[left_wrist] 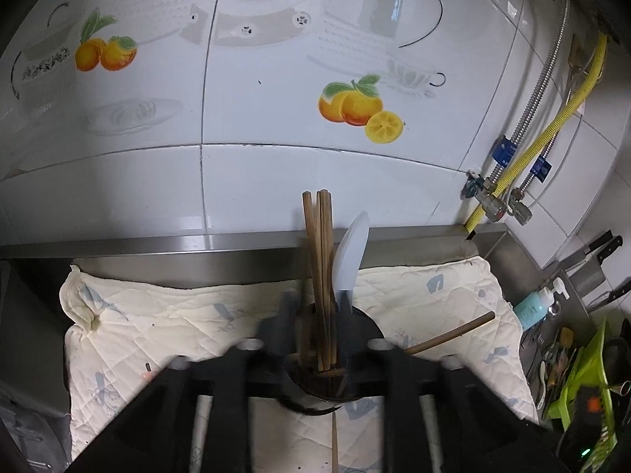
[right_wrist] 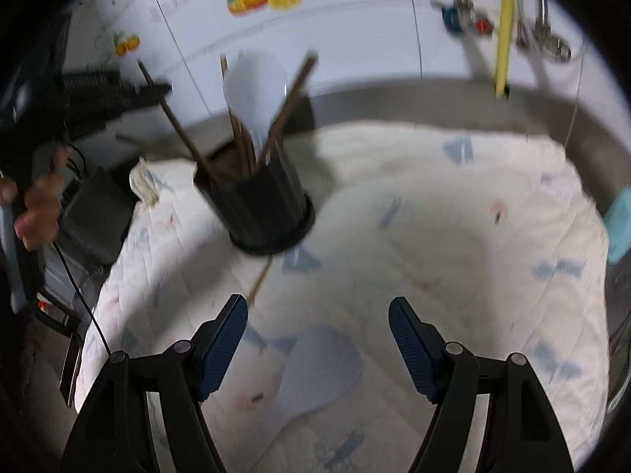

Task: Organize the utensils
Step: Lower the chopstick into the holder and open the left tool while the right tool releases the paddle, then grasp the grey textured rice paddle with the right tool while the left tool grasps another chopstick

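Note:
A black utensil holder [left_wrist: 315, 390] [right_wrist: 264, 205] stands on the quilted cloth [left_wrist: 165, 315]. In it stand several brown chopsticks [left_wrist: 321, 260] and a white spoon [left_wrist: 351, 252] [right_wrist: 254, 86]. My left gripper [left_wrist: 321, 339] hovers over the holder's mouth, its blurred jaws apart on either side of the chopsticks and not pressing them. One chopstick [left_wrist: 449, 339] leans out to the right. My right gripper [right_wrist: 317, 315] is open low over the cloth, and a second white spoon [right_wrist: 319, 370] lies on the cloth under its jaws. A loose chopstick [right_wrist: 260, 280] lies just in front of the holder.
A steel ledge [left_wrist: 157, 244] and tiled wall close off the back. Valves and a yellow hose [left_wrist: 552, 134] hang at the right. Knives [left_wrist: 591, 268], a teal soap bottle [left_wrist: 532, 307] and a green rack [left_wrist: 583, 386] crowd the right side. A person's hand [right_wrist: 39, 205] is at the left.

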